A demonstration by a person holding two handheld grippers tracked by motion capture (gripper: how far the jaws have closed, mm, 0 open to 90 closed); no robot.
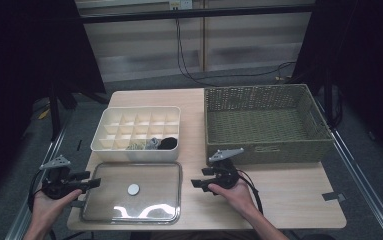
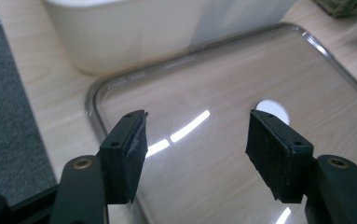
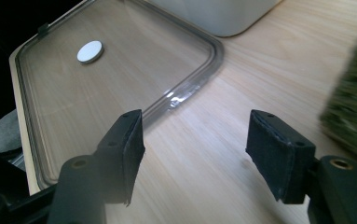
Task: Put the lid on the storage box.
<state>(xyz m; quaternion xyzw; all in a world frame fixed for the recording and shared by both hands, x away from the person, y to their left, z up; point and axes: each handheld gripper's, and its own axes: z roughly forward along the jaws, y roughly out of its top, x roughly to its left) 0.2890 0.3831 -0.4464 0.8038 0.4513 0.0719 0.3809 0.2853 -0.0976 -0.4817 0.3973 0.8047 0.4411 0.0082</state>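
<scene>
Tongs both gaping wide, empty — left tongs [image 2: 197, 154] over clear lid [image 2: 223, 140] (untouched); right tongs [image 3: 195, 156] beside it.

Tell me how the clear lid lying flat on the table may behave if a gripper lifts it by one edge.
The clear lid looks thin and wide, so it may flex or sag. Its glossy surface shows bright reflections, so it is probably slippery between the pads. It lies flat on the table, so getting a jaw under its rim may be hard.

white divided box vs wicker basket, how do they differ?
The white divided box is smooth, cream and split into small cells, a few holding small items; the wicker basket is woven, olive-green, one open space and empty. The basket is larger. Both are rectangular, open-topped and on the table.
</scene>
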